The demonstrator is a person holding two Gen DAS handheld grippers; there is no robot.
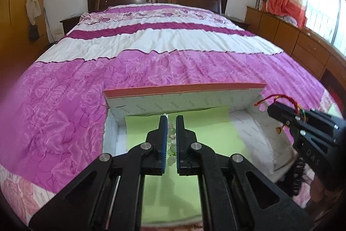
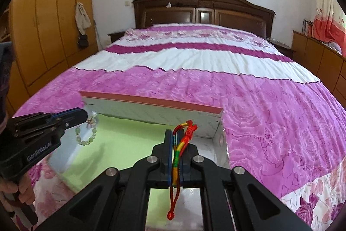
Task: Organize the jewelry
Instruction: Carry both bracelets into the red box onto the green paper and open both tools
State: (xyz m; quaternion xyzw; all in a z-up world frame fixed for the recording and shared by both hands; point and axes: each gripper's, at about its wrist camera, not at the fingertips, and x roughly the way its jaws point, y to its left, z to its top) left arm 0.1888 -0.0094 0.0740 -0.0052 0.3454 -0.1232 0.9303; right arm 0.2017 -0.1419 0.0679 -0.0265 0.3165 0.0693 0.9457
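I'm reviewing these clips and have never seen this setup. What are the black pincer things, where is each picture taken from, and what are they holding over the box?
No robot here: a person holds a two-finger gripper in each hand, each carrying a fisheye camera looking along its fingers. One picture is from the left gripper, the other from the right gripper. On the pink floral bedspread sits an open box lined with green paper. The left gripper is shut on a pale green bead bracelet; the right is shut on a red multicoloured cord bracelet. Both hang above the box.
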